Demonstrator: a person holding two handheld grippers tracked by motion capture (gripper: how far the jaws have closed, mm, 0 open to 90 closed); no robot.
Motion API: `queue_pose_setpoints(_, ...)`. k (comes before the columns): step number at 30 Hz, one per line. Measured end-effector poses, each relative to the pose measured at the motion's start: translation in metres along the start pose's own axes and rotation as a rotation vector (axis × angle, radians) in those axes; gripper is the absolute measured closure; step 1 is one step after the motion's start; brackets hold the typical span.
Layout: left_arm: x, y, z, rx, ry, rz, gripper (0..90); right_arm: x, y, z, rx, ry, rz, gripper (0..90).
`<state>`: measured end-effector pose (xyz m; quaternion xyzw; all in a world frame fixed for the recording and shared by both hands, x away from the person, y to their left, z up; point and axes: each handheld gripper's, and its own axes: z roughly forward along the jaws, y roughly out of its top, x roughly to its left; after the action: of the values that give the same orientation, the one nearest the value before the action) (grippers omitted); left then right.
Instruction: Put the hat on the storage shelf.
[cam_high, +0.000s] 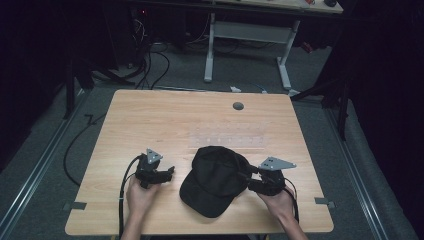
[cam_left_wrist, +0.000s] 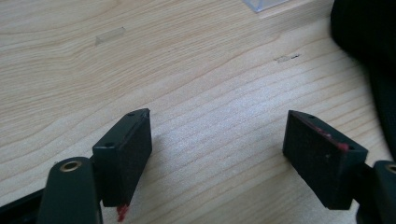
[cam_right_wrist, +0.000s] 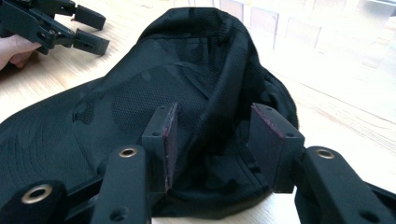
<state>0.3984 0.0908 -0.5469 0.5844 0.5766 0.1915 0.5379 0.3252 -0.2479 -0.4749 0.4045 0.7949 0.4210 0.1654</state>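
Wooden table (cam_high: 150, 120) seen whole from the high view, grey grommet (cam_high: 238, 105) near its far edge. Black cap (cam_high: 215, 179) lying near the front edge, between the two grippers, brim toward the person. Left gripper (cam_high: 169, 172) on the table just beside the cap, apart from it; left gripper view: jaws wide apart over bare wood, nothing between them, cap cut off at the right edge. Right gripper (cam_high: 245, 176) at the cap's side; right gripper view (cam_right_wrist: 212, 144): jaws partly apart astride a fold of the crown, pads (cam_right_wrist: 172, 140) not clearly pressing it; contact hard to make out against black fabric.
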Motion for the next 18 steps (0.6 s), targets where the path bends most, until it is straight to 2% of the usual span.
queue_pose_setpoints(8,0.000,0.000,0.000,0.000,0.001,0.001,24.1,0.003,0.004,0.015,0.040,-0.023,0.042,55.8)
queue_pose_setpoints(14,0.000,0.000,0.000,0.002,0.002,0.004,24.1,0.006,0.004,0.023,0.065,-0.041,0.035,56.7)
queue_pose_setpoints(18,0.000,0.000,0.000,0.001,0.003,0.004,24.1,0.006,0.003,0.027,0.067,-0.039,0.051,57.8)
